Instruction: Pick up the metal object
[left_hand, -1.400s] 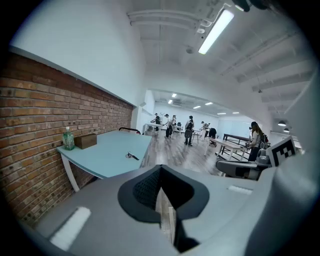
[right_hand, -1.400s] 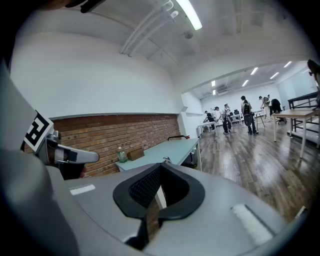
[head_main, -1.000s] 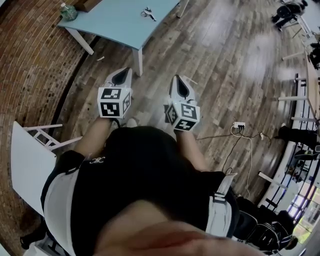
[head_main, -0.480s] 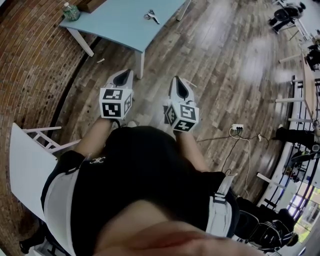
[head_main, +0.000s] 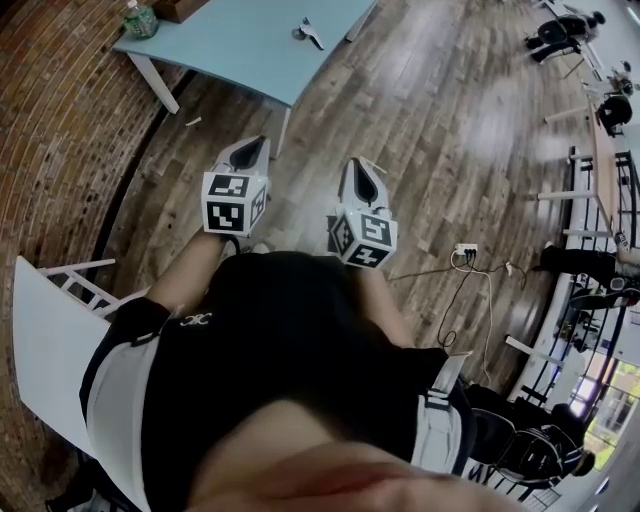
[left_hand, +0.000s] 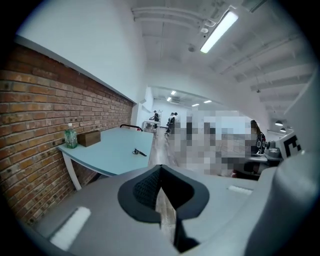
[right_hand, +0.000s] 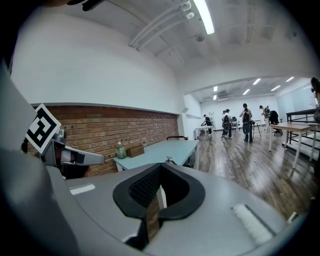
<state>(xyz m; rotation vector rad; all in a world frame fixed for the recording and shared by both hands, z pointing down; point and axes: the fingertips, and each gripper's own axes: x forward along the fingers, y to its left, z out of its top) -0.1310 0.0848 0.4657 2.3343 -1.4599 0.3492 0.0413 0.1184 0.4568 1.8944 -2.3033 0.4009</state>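
The metal object (head_main: 310, 32) is a small shiny tool that lies on the light blue table (head_main: 250, 50), far ahead of both grippers. In the left gripper view the metal object (left_hand: 139, 152) shows on the table top (left_hand: 107, 155). The right gripper view catches the same metal object (right_hand: 170, 160) just above its jaws. My left gripper (head_main: 252, 145) and right gripper (head_main: 358, 165) are held side by side over the wood floor, short of the table. Both are shut, pads together with nothing between them: the left gripper (left_hand: 160, 169) and the right gripper (right_hand: 160, 169).
A green bottle (head_main: 140, 20) and a brown box (head_main: 180, 8) stand at the table's far end by the brick wall (head_main: 60, 120). A white chair (head_main: 50, 340) is at my left. A power strip with cable (head_main: 465, 252) lies on the floor at right. People stand far down the room (right_hand: 245, 120).
The table and the metal object have drifted slightly up and right in the head view. Both grippers keep their place and stay shut.
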